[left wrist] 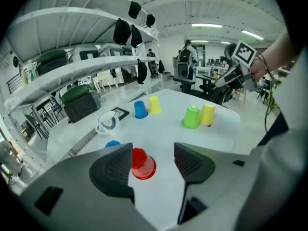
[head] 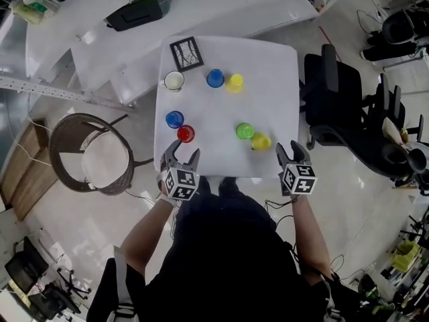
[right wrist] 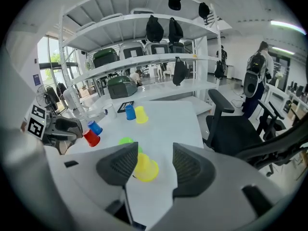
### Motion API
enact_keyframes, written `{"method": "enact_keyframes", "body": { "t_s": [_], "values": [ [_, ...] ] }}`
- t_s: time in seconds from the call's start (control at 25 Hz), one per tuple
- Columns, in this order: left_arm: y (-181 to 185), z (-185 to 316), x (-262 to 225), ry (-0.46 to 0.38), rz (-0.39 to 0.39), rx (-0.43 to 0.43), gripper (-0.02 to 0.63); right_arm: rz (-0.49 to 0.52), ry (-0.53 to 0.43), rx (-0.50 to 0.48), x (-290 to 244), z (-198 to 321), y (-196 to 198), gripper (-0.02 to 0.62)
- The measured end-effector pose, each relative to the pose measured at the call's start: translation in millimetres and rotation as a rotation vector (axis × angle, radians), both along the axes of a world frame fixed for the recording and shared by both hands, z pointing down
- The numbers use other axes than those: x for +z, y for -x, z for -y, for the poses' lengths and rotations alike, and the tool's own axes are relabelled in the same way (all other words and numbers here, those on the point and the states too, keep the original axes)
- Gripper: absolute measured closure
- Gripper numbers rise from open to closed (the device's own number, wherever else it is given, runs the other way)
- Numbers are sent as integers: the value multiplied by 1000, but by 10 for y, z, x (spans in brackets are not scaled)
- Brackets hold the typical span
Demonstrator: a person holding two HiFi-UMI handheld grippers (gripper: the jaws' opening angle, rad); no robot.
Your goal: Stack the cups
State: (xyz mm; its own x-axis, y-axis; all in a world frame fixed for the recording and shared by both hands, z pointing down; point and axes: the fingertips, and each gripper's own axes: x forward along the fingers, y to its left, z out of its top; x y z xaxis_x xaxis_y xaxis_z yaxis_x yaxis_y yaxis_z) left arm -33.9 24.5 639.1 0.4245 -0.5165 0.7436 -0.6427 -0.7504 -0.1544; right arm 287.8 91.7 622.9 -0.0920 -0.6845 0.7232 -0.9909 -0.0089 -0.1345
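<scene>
On the white table [head: 275,72] 6 coloured plastic cups stand singly, none set on another, and the gripper views show them mouth-down, so their insides are hidden. At the far side the far blue cup [head: 215,78] and the far yellow cup [head: 234,82] sit just beside each other. To their left, by itself, is a white mug [head: 173,80], the 1 vessel standing mouth-up. Its inside looks pale, and I cannot tell whether it holds anything. A dark-framed card [head: 186,53] lies just behind the mug. Nearer the person, the near blue cup [head: 174,119] and the red cup [head: 186,134] make a close pair on the left. The green cup [head: 244,131] and the near yellow cup [head: 261,141] make another on the right, well apart from the first. The left gripper [head: 183,151] hangs at the table's near edge just short of the red cup. Its jaws are spread wide and grip nothing, and in its own view the red cup stands on the table beyond them, clear of both pads. The right gripper [head: 289,147] is held off the near right corner. Its jaws are likewise apart and empty, with the near yellow cup showing through the gap, untouched. On the bench beyond the table sits a dark crate [head: 137,12], its contents not visible.
</scene>
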Motion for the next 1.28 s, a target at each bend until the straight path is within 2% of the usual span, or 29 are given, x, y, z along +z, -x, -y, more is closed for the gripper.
{"method": "enact_keyframes", "body": {
  "t_s": [0.24,0.48,0.6,0.92,1.0,1.16,1.28],
  "values": [
    [-862,-193,-34,45,-64,130,339,21,-12,-12,16,-46,-131,371],
    [-1648,-235,235,57,-34,286,339,5,1,4,12,-292,-511,373],
    [-1891,-180,431,72,-9,321,339,-5,20,27,43,-466,-764,373],
    [-2234,-136,724,145,16,335,341,-8,83,78,195,-840,-1192,374],
    [-2270,-143,738,148,27,336,379,-7,87,70,214,-827,-1217,377],
    [-2219,-152,721,156,27,305,382,-1,73,45,212,-648,-1183,382],
    [-2039,-191,659,152,20,264,382,8,49,9,192,-433,-1086,383]
  ]
}}
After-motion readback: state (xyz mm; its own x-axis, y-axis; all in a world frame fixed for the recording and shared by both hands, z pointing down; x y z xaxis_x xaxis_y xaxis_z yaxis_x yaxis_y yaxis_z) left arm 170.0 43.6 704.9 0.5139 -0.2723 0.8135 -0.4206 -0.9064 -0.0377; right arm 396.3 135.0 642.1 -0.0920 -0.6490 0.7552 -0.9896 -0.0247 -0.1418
